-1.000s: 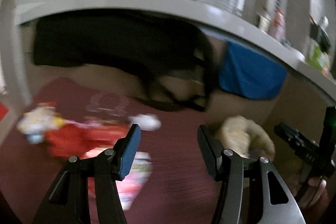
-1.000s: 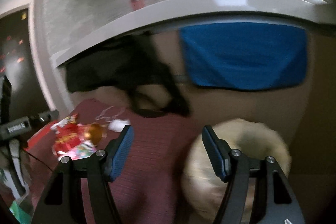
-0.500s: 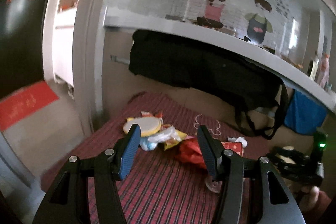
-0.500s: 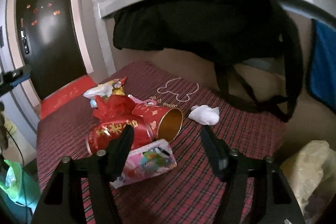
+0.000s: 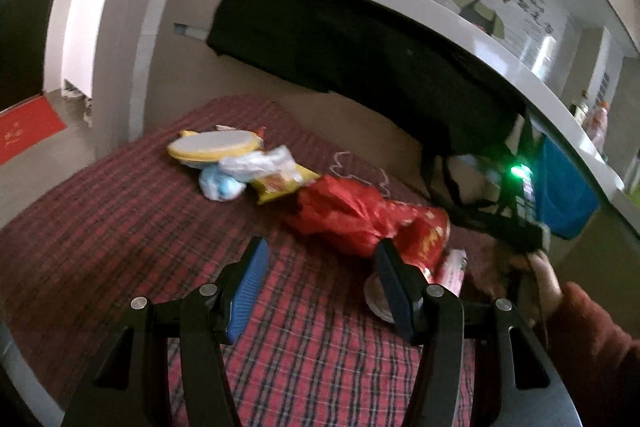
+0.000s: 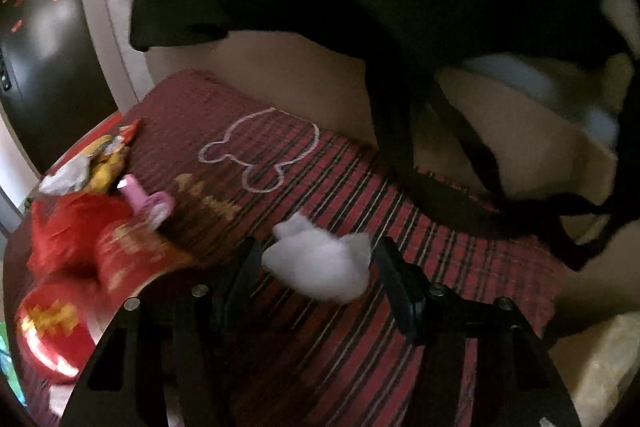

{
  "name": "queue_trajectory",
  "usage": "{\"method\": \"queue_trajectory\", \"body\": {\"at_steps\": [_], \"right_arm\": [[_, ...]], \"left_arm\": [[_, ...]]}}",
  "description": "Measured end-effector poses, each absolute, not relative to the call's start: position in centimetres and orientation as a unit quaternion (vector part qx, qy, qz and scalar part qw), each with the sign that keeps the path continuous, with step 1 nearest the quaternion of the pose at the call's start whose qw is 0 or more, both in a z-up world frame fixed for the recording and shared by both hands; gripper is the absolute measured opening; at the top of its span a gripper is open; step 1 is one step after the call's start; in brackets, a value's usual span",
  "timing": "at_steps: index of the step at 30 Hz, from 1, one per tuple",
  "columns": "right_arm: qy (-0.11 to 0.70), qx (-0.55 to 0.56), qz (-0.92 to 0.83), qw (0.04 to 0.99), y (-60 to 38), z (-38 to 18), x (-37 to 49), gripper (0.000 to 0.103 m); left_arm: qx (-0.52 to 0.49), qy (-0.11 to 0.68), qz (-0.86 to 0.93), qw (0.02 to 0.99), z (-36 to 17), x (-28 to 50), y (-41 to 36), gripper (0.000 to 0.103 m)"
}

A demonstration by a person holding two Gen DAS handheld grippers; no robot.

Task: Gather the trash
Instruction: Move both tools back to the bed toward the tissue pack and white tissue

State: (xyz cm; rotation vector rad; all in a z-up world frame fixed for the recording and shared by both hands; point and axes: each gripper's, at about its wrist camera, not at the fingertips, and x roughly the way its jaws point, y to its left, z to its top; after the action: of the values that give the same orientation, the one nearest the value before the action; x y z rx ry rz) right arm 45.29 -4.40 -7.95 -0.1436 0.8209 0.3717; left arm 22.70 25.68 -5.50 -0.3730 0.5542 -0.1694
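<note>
Trash lies on a red plaid cloth (image 5: 120, 227): a yellow wrapper with a pale disc (image 5: 212, 147), a crumpled white-blue plastic piece (image 5: 240, 175), a red plastic bag (image 5: 344, 215) and red cans (image 5: 424, 239). My left gripper (image 5: 320, 275) is open and empty, just in front of the red bag. In the right wrist view a crumpled white tissue (image 6: 324, 263) lies between the open jaws of my right gripper (image 6: 316, 275), not pinched. Red cans (image 6: 80, 275) and a pink wrapper (image 6: 148, 203) lie to its left.
A black bag (image 5: 360, 39) hangs from a white counter edge (image 5: 480, 39) behind the cloth, its straps (image 6: 460, 163) trailing onto it. A blue cloth (image 5: 568, 195) hangs at the right. A pale bag (image 6: 600, 367) sits at lower right. A bear outline (image 6: 260, 155) marks the cloth.
My right gripper has moved forward and down, so the white tissue now lies between its jaws. My left gripper has moved closer to the red bag and cans.
</note>
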Motion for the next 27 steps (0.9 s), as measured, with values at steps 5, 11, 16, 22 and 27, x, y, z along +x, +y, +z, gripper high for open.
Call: {"method": "queue_trajectory", "body": {"at_steps": [5,11,16,22,27], "right_arm": [[0.421,-0.076,0.206,0.880,-3.9,-9.5,46.2,0.030],[0.412,-0.046,0.278,0.866,-5.0,-8.8,40.0,0.024],[0.418,-0.021,0.316,0.852,-6.0,-8.4,34.0,0.023],[0.427,-0.014,0.322,0.845,-7.6,-9.3,27.9,0.024],[0.415,0.041,0.294,0.860,-11.2,-9.1,24.8,0.024]], "left_arm": [[-0.173,0.277,-0.116,0.938,-5.7,22.9,24.1,0.057],[-0.156,0.283,-0.132,0.937,-5.9,22.7,22.4,0.057],[-0.155,0.281,-0.154,0.935,-5.7,21.8,21.5,0.057],[-0.137,0.295,-0.189,0.927,-5.9,20.4,19.4,0.057],[-0.134,0.312,-0.196,0.920,-6.5,19.4,18.3,0.057]]}}
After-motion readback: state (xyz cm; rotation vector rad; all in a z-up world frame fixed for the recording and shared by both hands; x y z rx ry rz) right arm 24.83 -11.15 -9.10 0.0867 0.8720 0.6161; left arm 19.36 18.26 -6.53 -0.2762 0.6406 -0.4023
